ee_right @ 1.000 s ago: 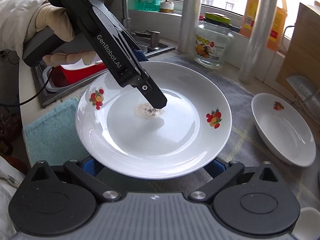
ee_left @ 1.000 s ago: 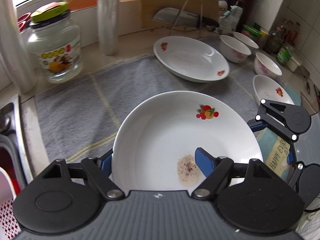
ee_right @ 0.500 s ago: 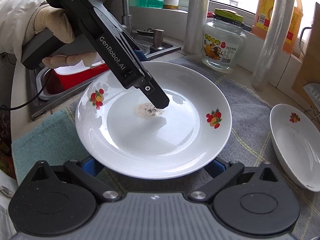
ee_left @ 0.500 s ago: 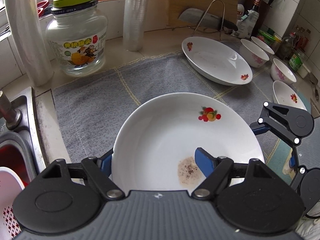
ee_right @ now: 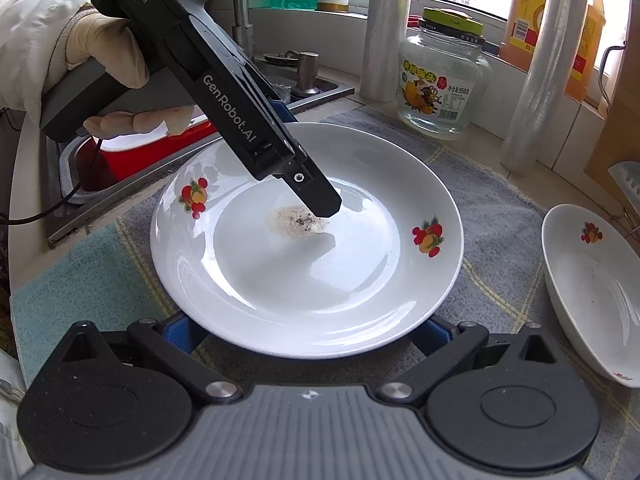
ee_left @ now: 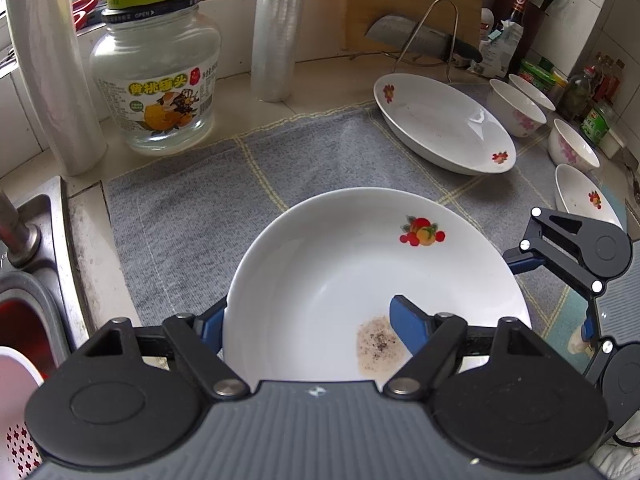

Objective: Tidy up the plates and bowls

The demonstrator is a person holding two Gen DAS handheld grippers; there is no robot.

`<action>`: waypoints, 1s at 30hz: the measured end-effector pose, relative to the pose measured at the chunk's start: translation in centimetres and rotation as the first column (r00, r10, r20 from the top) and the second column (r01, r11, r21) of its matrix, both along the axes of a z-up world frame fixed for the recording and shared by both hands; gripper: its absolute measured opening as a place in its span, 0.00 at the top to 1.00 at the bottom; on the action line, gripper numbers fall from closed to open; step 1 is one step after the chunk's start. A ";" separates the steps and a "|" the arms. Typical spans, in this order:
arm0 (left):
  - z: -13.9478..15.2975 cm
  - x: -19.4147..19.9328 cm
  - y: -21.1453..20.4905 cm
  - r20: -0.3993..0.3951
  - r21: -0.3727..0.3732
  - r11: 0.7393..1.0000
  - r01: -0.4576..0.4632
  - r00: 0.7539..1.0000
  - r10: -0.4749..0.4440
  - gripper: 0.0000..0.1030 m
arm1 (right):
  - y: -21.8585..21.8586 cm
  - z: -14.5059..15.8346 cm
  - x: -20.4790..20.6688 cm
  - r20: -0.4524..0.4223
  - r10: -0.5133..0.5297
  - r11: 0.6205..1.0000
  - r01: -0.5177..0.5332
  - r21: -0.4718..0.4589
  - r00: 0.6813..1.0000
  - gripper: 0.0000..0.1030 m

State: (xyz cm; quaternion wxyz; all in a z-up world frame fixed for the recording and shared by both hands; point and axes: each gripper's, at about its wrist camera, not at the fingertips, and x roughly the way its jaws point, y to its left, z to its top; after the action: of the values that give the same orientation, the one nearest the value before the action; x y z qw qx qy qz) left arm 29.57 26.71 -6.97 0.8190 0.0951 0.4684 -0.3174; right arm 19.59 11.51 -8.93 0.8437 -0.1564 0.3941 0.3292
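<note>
The jaws of the left gripper (ee_left: pixel 306 316) are closed on the near rim of the plate (ee_left: pixel 340 272). One blue pad (ee_left: pixel 406 322) lies inside the dish, just beside a brown speckled stain (ee_left: pixel 378 344). The other pad is outside, under the rim. The jaws of the right gripper (ee_right: pixel 308 332) stand wide apart and hold nothing. Their two blue pads sit low under the opposite edge of the same plate, and we cannot tell if they touch it. So the plate is between the two grippers, above a grey cloth (ee_left: pixel 192 220) on the bench. We cannot tell if its bottom rests on the cloth.

We count two plates: this one and a second plate (ee_left: pixel 444 124) farther back on the right, well apart. Both carry a fruit print. We count four bowls (ee_left: pixel 516 110) in a line along the right side of the bench. There are also one glass jar (ee_left: pixel 156 80) with a green lid and two upright rolls of clear film (ee_left: pixel 276 28), one on each side of the jar.

The cloth between the held plate, the jar and the second plate is bare and gives open room. On the left the cloth ends close to the sink (ee_left: pixel 40 256), which has a red basin inside. At the back, a cleaver (ee_left: pixel 416 40) rests in a wire rack in front of a wooden board.
</note>
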 end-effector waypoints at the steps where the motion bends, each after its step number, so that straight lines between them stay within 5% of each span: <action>1: 0.0 0.1 0.0 0.000 0.001 1.000 0.000 1.000 0.000 0.22 | 0.1 0.0 0.2 0.000 -0.001 1.000 0.001 -0.001 1.000 0.00; 25: -0.7 0.8 0.1 0.006 0.008 1.000 -0.005 1.000 0.005 0.21 | 0.2 -0.3 0.4 0.003 -0.019 1.000 0.019 -0.023 1.000 0.00; 30: -0.1 -0.4 0.0 0.111 0.018 1.000 -0.002 0.994 0.000 0.13 | 0.1 -0.1 0.2 0.009 -0.022 0.999 0.022 -0.030 1.000 0.00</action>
State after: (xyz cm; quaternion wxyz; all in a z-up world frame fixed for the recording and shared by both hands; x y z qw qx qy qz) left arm 29.15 26.70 -7.06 0.8430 0.1197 0.4250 -0.3073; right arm 19.75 11.64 -9.08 0.8465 -0.1663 0.3970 0.3132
